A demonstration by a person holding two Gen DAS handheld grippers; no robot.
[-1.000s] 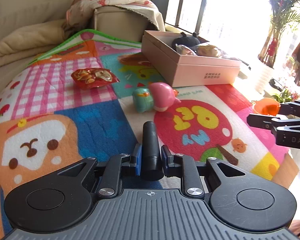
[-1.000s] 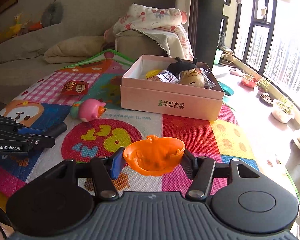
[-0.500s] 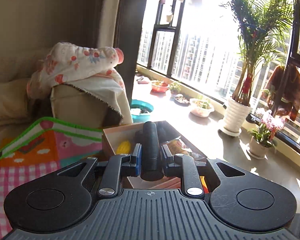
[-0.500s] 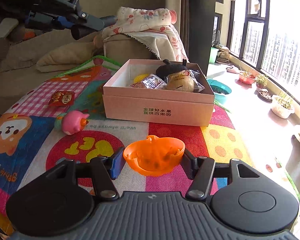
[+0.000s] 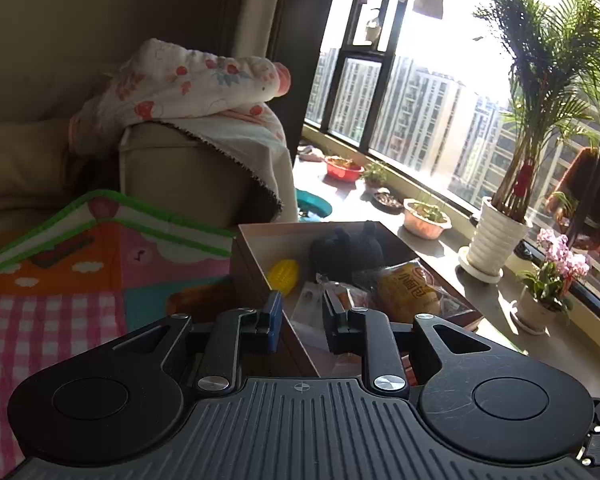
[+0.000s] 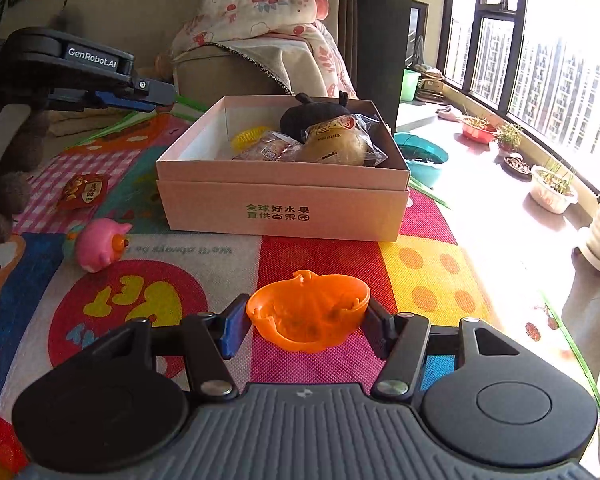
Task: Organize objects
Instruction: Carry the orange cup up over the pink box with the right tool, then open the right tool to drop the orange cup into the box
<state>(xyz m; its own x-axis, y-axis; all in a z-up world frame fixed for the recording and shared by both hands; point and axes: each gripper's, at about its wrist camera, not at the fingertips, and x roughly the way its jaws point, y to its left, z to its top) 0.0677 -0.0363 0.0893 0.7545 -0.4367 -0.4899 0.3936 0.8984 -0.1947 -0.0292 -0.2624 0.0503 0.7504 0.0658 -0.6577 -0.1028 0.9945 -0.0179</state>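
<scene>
My left gripper [image 5: 300, 320] is open and empty above the left wall of the pink box [image 5: 260, 276]. It also shows in the right wrist view [image 6: 156, 94], up and left of the box [image 6: 284, 204]. The box holds a yellow toy [image 5: 285, 276], a black plush [image 5: 346, 246] and wrapped buns [image 5: 408, 288]. My right gripper [image 6: 306, 326] is shut on an orange pumpkin-shaped cup [image 6: 308, 312], above the mat in front of the box. A pink pig toy [image 6: 100, 244] and a red snack packet [image 6: 84, 192] lie on the mat, left of the box.
The colourful play mat [image 6: 320, 256] covers the table. A sofa arm draped with a floral blanket [image 5: 188, 92] stands behind the box. Plant pots [image 5: 496, 236] line the window sill to the right.
My left gripper has opened and the black cylinder it held is gone from its jaws. It moved up over the box. My right gripper moved closer to the box with the orange cup.
</scene>
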